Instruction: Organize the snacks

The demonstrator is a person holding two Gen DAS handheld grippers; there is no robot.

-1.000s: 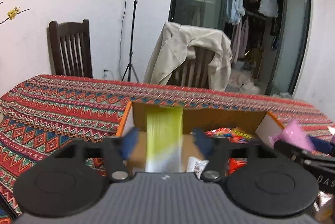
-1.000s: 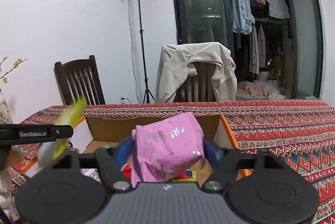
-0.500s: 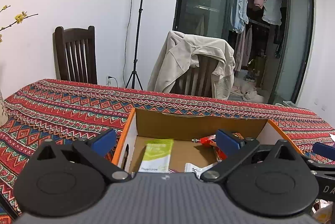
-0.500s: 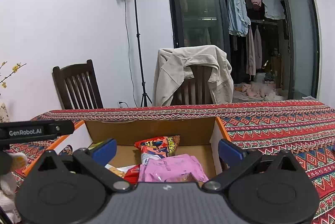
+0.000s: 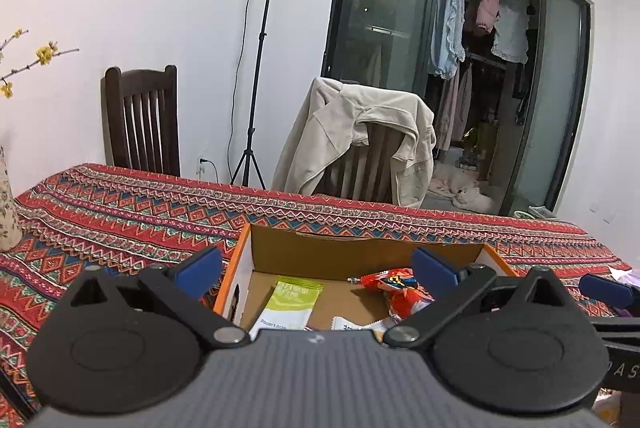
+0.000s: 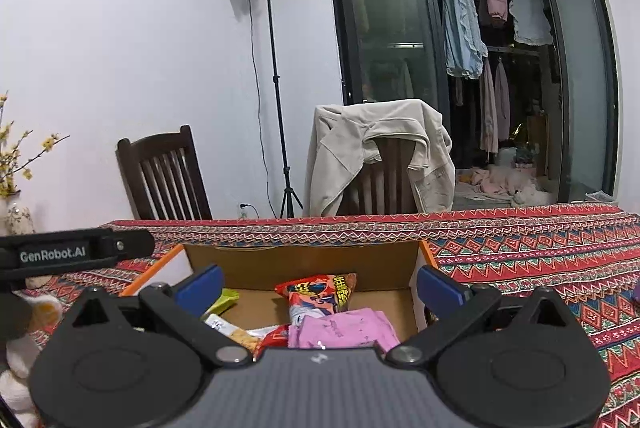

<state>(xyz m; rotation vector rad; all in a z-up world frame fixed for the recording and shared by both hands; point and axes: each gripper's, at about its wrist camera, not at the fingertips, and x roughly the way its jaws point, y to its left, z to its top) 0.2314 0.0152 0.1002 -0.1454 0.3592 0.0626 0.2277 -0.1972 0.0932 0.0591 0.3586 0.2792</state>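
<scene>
**Both grippers open above the snack box**

The left gripper (image 5: 316,272) is hanging with its jaws spread wide and nothing between them; its blue pads (image 5: 199,270) are standing clear of everything. The right gripper (image 6: 318,286) is doing the same, jaws fully apart and empty, just above the near edge of the box (image 6: 304,262).

The cardboard box, open at the top with an orange rim, is sitting on the patterned red tablecloth (image 5: 120,212). Inside it the snacks are lying loose. A green packet (image 5: 294,298) is lying flat toward the left side of the box floor. A red packet (image 6: 320,292) is lying near the middle, leaning up toward the back wall. A pink packet (image 6: 344,328) is resting at the near right, touching the red one and partly overlapping it. A white wrapper (image 5: 352,324) is peeking out at the near edge, between the green and red packets.

Beyond the table, a dark wooden chair (image 5: 140,124) is standing at the left against the wall. A second chair with a beige jacket (image 5: 360,132) draped over it is standing further right. A light stand (image 6: 272,88) is rising between the two chairs. Behind, clothes (image 6: 480,20) are hanging past a glass door.
</scene>
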